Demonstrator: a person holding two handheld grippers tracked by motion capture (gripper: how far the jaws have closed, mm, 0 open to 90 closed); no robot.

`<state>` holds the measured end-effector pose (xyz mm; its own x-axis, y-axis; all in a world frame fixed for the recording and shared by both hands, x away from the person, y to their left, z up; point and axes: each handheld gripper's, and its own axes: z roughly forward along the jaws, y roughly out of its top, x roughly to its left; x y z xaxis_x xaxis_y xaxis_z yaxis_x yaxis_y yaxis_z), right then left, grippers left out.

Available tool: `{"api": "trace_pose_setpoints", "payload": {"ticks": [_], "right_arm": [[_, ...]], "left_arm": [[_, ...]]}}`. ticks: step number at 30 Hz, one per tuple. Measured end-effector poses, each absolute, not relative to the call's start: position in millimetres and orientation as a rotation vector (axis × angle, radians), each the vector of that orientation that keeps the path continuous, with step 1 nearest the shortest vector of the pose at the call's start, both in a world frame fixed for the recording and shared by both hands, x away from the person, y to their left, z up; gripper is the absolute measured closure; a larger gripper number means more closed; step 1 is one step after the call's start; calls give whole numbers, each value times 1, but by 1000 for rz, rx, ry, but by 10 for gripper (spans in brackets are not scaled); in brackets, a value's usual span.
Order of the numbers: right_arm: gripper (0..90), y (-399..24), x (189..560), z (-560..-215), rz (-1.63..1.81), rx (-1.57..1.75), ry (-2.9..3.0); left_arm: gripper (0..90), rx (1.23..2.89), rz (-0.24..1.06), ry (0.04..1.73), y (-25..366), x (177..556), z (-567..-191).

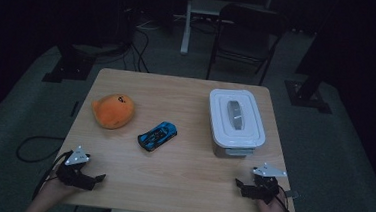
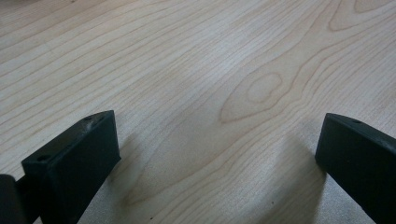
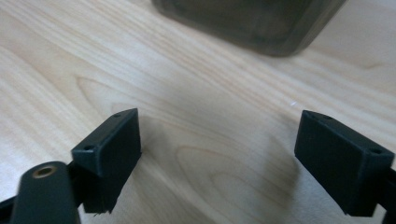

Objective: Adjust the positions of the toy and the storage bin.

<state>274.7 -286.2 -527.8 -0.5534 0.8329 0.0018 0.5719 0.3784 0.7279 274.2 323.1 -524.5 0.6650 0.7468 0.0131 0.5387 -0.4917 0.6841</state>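
The left gripper (image 1: 96,178) is resting at the near left corner of the pale wooden table (image 1: 180,185), its two black jaws standing wide apart with only bare wood grain between them. The right gripper (image 1: 239,184) is sitting at the near right corner, jaws likewise spread and holding nothing (the dark grey base of a box is showing just beyond them in the right gripper view).

That box, a rectangular grey plastic container with a white clip-on lid (image 1: 236,120), is standing on the right half of the table, just ahead of the right gripper. Its long axis is running away from the person, and a grey handle is lying flat along the lid's middle. It is probably light, rigid and somewhat slippery; the handle or the lid's rim looks like the safest hold.

A small blue and black toy car (image 1: 157,136) is lying near the table's centre, its length pointing diagonally from near left to far right; it will likely roll if nudged. A soft orange plush toy (image 1: 113,111) is sitting at the far left, well apart from both grippers.
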Motion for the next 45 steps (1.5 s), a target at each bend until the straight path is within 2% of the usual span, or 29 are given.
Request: {"api": "trace_pose_setpoints", "payload": {"ticks": [22, 31, 45], "right_arm": [[132, -287, 279, -528, 995, 1198, 2302], [133, -287, 279, -528, 995, 1200, 2300], [133, -287, 279, -528, 993, 1201, 2300]], "left_arm": [[18, 2225, 410, 1002, 319, 273, -523], [24, 2228, 405, 1020, 301, 281, -517], [24, 2252, 404, 927, 261, 308, -492]]}}
